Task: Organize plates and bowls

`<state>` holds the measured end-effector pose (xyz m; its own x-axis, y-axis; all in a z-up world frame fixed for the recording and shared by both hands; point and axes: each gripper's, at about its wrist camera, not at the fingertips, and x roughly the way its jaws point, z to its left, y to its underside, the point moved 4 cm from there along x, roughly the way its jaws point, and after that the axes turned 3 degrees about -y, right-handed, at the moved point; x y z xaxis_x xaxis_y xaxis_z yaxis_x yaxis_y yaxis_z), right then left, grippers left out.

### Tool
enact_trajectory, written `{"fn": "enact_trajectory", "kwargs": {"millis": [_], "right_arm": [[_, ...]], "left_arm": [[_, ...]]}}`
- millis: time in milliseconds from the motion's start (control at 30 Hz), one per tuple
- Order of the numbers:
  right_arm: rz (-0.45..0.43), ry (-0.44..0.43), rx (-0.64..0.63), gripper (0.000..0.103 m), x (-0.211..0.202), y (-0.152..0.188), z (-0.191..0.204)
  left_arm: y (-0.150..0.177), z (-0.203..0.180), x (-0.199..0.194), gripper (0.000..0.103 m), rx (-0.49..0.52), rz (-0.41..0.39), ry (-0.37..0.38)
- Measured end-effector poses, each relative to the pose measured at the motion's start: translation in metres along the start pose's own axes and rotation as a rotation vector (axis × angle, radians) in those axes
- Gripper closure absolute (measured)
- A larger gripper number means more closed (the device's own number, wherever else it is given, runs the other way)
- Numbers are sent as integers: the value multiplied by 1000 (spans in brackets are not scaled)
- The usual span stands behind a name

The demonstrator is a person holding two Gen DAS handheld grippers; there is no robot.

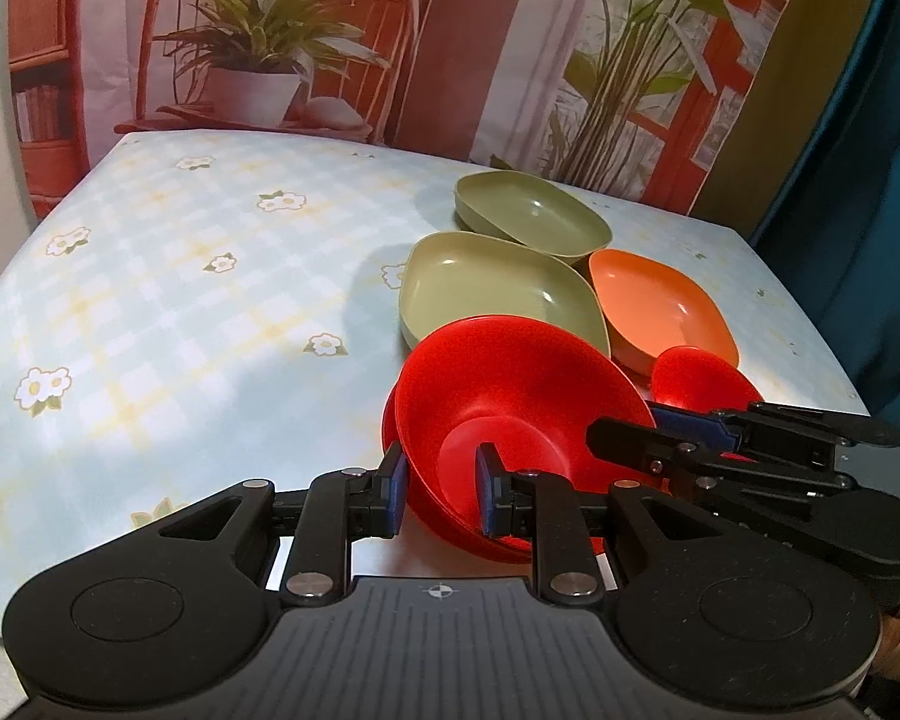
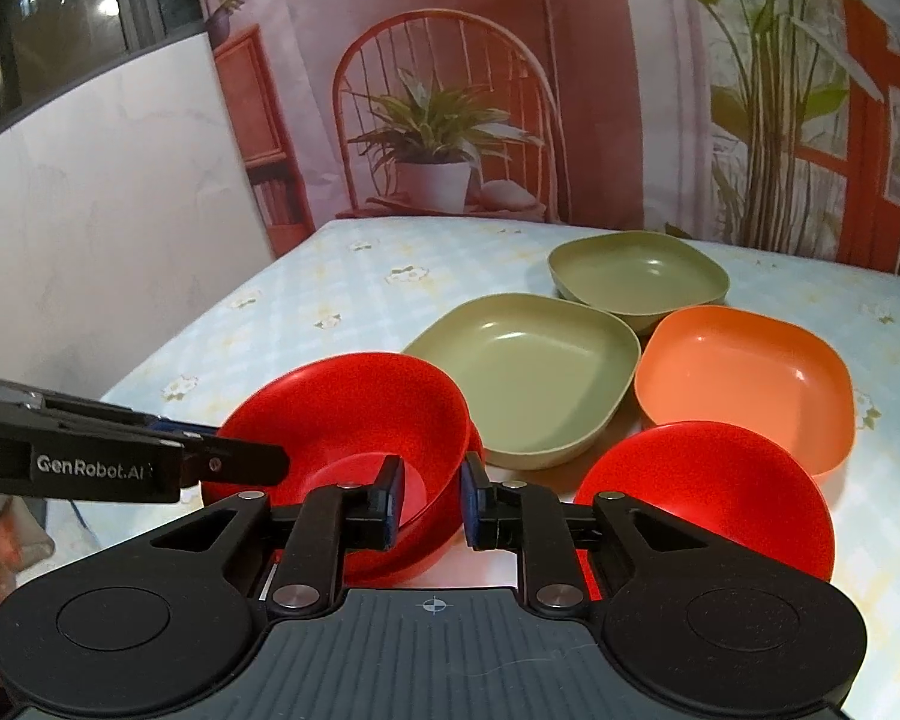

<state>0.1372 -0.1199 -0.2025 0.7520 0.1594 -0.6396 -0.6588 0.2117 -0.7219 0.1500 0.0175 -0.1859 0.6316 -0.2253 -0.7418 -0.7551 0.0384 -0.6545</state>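
Note:
A red bowl (image 1: 510, 384) (image 2: 354, 408) sits nested in another red bowl near the table's front. My left gripper (image 1: 444, 492) (image 2: 228, 456) is shut on its left wall, one pad inside and one outside. My right gripper (image 2: 432, 498) (image 1: 630, 429) holds the opposite wall between its pads, with its jaws easing slightly apart. A second red bowl (image 2: 708, 492) (image 1: 696, 378) stands alone to the right. Behind them lie a pale green square plate (image 2: 528, 366) (image 1: 498, 294), a darker green one (image 2: 636, 276) (image 1: 534, 216) and an orange one (image 2: 744, 372) (image 1: 660, 312).
The table (image 1: 180, 300) wears a light checked cloth with flowers, bare on its left half. A printed backdrop of a chair and plants (image 2: 444, 138) hangs behind it. A white panel (image 2: 90, 210) stands left, a teal curtain (image 1: 858, 180) right. A hand (image 2: 6, 540) shows at the corner.

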Motion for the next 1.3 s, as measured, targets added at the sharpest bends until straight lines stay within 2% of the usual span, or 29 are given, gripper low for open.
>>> {"fn": "enact_trajectory", "kwargs": {"millis": [333,433,933,1067,1300], "right_arm": [[9,14,-50,82,5,4,3],[8,12,-59,81,6,4,4],[-15,27,-84,78,0,5,3],[-32,37,-86,78,-5,5,1],[-78,66,-84,75,-21,2,-9]], "left_arm": [[1,0,3,79,-5,3,-9],[1,0,3,75,-5,2,-8],[3,2,2,71,-12,-11,-26],[3,2,-1,65,-17,-23,-35],[3,-1,-5,64,2,-46,-21]]}}
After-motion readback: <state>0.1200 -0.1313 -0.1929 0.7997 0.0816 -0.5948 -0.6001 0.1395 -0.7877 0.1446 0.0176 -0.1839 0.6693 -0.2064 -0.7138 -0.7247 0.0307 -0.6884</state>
